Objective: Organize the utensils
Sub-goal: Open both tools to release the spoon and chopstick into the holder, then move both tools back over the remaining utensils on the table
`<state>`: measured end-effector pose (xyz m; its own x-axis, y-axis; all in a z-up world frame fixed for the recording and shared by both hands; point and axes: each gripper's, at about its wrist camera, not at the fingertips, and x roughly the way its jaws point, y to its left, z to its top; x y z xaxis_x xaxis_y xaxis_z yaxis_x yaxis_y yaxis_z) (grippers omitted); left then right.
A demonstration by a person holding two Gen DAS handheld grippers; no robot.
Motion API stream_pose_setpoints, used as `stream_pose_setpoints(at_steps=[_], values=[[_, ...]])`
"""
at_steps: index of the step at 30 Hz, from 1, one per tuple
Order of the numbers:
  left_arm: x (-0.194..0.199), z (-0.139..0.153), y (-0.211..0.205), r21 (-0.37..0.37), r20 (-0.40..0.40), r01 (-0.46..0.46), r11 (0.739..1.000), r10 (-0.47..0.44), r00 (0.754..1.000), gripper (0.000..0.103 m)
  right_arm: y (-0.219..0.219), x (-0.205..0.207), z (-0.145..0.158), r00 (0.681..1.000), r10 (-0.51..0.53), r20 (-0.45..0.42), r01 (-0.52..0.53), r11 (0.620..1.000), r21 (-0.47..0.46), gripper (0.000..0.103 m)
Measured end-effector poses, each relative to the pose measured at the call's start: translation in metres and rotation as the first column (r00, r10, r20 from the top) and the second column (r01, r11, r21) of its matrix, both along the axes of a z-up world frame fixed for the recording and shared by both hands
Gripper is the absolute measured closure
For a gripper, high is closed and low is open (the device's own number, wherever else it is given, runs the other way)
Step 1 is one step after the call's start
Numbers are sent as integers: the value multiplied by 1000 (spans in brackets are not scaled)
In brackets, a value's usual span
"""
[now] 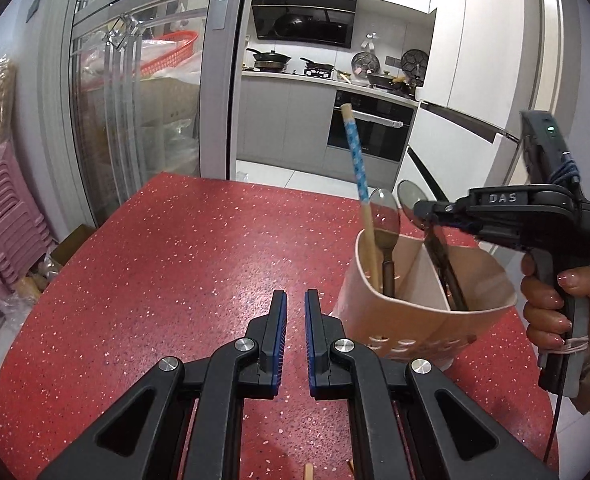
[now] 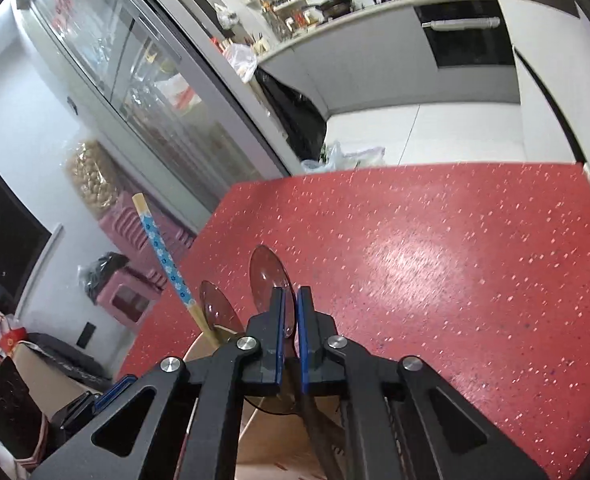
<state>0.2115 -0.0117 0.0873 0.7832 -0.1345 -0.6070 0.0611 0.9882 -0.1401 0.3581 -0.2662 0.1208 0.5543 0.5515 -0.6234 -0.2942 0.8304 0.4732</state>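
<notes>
A beige two-compartment utensil holder [image 1: 415, 320] stands on the red speckled table [image 1: 175, 260]. Its left compartment holds a chopstick with a blue flowered top [image 1: 355, 156] and a metal spoon [image 1: 385, 212]. A second spoon [image 1: 409, 196] stands bowl-up in the right compartment. My right gripper [image 1: 423, 210], held by a hand, is shut on this spoon's neck; in the right wrist view the spoon [image 2: 267, 272] rises between the closed fingers of the gripper [image 2: 291, 296]. My left gripper [image 1: 296, 300] is shut and holds nothing, just left of the holder.
Two wooden tips [image 1: 309, 472] peek out at the bottom edge under my left gripper. Pink stacked stools [image 1: 3, 216] and a cardboard box [image 1: 75, 240] stand on the floor off the table's left edge. A glass sliding door and a kitchen lie beyond the far edge.
</notes>
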Motion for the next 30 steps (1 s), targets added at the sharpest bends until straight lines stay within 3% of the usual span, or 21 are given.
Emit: stream_pose_setpoints(at_steps=[7,14,19,21,23,30], values=[[-2,-10,1,10,-26,-14,1000,15,1000,70,2,-25,25,975,-16,220,35,996,-86,101],[-10,-13,1,22,-40,-23,999,24,999,70,3,-33,31,965,-6,262,31,995,-92,101],[-16,-15,1,26,-49,-20,999,21,999,70,1,-49,26,962,26,272,22,985,-173,99],[-19,-16,1,25,-57,-19,1000,20,998,70,-3,-54,26,968,20,250,23,986,-168,90],[-23,-15,0,26,-62,-16,1000,18,998,70,-9,-61,29,972,-12,234,46,989,-142,60],[-40,-14,4,52,-83,-15,999,19,996,69,-20,-103,41,981,-60,182,80,991,-104,57]])
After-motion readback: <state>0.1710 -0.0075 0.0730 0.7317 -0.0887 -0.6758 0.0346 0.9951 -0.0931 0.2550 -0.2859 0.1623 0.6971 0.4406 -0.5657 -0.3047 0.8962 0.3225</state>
